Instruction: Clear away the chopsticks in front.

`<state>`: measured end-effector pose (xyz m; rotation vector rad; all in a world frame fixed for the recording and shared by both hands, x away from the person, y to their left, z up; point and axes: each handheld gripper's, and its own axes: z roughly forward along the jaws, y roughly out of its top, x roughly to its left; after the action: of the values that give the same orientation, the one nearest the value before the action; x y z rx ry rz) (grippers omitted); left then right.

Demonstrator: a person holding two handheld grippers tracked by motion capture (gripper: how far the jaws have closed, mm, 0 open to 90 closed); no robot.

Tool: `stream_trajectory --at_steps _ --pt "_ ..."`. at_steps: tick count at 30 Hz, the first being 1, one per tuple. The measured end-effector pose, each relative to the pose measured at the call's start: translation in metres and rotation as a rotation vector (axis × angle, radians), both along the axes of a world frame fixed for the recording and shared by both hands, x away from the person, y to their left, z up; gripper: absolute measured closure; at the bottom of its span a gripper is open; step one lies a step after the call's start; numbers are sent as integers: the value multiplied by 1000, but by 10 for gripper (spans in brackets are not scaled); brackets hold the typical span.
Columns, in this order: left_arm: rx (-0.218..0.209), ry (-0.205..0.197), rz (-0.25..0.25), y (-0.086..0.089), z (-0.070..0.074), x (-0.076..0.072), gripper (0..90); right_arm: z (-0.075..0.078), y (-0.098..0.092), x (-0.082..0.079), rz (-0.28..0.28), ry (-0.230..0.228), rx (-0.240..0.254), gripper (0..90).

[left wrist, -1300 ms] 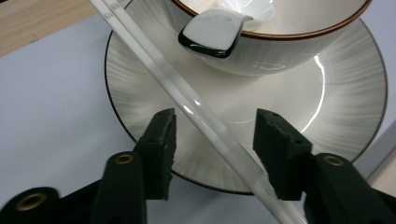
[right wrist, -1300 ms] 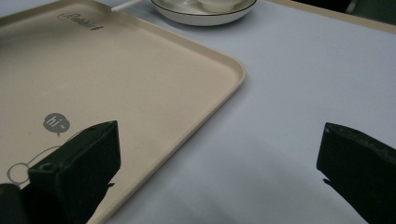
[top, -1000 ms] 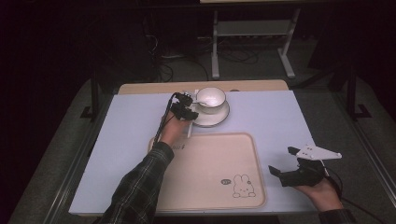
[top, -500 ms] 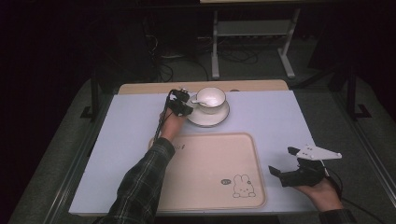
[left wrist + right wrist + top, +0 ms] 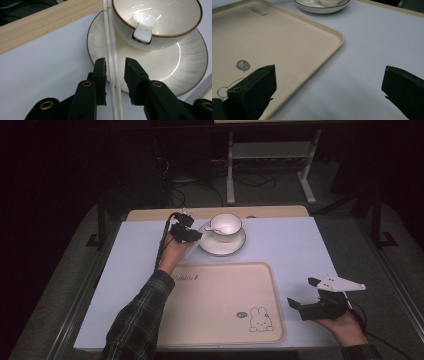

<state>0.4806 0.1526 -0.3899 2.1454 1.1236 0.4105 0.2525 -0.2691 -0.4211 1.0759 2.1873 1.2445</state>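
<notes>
A white cup [image 5: 226,224] with a brown rim stands on a white saucer [image 5: 222,251] at the table's far middle. A white spoon [image 5: 143,32] rests in the cup [image 5: 175,15]. My left gripper [image 5: 196,236] hovers at the saucer's left edge [image 5: 190,65]. A thin whitish rod [image 5: 113,82] runs lengthwise between the left gripper's [image 5: 115,61] jaws. The jaws have just been opening; a gap shows beside the rod. My right gripper [image 5: 302,292] stands wide open at the front right, with bare table between its jaws [image 5: 329,70].
A beige tray [image 5: 220,305] with a rabbit drawing lies at the front middle, its corner [image 5: 338,37] just left of the right gripper. The pale blue table top [image 5: 300,250] ends in a wooden strip [image 5: 37,25] at the back.
The left hand and its gripper have shifted slightly left and farther back beside the saucer. The right hand has stayed where it was.
</notes>
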Motion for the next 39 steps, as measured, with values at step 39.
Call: stream_trajectory --at_steps 39 --pt "-12 89 12 10 -35 -5 837 0 -1 0 -2 6 -3 0"
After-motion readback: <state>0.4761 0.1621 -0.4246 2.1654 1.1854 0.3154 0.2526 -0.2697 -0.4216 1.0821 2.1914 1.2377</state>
